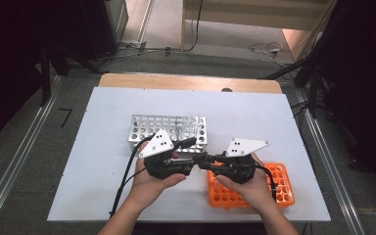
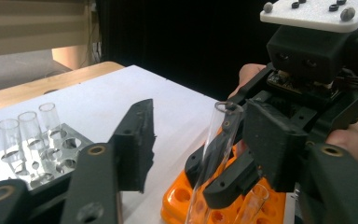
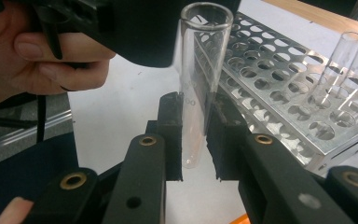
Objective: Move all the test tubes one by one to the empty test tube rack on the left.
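Right gripper (image 3: 196, 140) clamps one clear glass test tube (image 3: 200, 79) at frame centre. Left gripper (image 2: 200, 144) open around it, pads apparently clear. Three tubes (image 2: 28, 128) in silver metal rack (image 3: 279, 84), one orange plastic rack (image 1: 279, 183) lower right.

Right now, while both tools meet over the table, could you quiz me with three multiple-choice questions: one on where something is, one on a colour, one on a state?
1. Where do the spare glass tubes stand?
A. in the metal rack
B. flat on the white board
C. in a cup

2. What colour is the plastic rack under the person's right hand?
A. blue
B. orange
C. green

3. How is the test tube held?
A. lying loose on the table
B. upright, clamped by the right gripper
C. dropped into the metal rack

Answers:
1. A, the right gripper view shows them upright in the rack's holes.
2. B, the high view shows it bright orange.
3. B, its two pads press the tube's lower part, open mouth up.
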Demonstrator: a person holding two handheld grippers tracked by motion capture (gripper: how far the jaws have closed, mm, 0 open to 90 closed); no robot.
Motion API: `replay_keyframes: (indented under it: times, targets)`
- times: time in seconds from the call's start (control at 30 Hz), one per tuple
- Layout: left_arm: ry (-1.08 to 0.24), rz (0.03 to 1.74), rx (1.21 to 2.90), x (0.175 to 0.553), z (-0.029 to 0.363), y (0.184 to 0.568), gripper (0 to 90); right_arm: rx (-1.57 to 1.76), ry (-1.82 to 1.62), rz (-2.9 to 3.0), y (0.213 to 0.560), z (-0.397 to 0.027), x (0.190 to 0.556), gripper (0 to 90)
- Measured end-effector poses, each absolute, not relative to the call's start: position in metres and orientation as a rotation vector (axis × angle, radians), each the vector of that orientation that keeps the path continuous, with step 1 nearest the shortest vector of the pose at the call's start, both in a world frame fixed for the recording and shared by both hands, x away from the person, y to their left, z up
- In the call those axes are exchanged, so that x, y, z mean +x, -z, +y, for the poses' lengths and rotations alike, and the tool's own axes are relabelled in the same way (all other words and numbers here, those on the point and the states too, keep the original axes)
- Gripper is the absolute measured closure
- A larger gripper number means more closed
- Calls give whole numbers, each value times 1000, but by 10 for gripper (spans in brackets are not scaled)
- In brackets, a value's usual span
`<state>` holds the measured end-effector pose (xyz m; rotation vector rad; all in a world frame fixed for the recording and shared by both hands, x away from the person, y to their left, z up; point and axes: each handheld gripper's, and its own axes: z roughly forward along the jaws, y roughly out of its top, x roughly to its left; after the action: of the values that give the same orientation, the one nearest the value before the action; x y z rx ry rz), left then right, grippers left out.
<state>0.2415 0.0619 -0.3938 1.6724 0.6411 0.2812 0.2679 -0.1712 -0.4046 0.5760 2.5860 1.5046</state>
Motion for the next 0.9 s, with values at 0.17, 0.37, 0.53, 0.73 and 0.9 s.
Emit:
replay_keyframes:
  times: [0.17,0.37,0.53,0.73,0.9]
  targets:
    - [-273,612,1692,240,58,395,558,567,-1499,2591,406,-169,267,740]
    - [-282,595,1710,238,52,395,620,544,-1497,2599,406,-165,266,739]
    - [-311,594,1732,237,49,396,676,544,-1498,2599,406,-165,266,740]
    - [-310,591,1730,237,49,396,736,545,-1496,2602,406,-165,266,739]
    - [-312,580,1731,238,51,396,743,544,-1500,2602,405,-165,265,739]
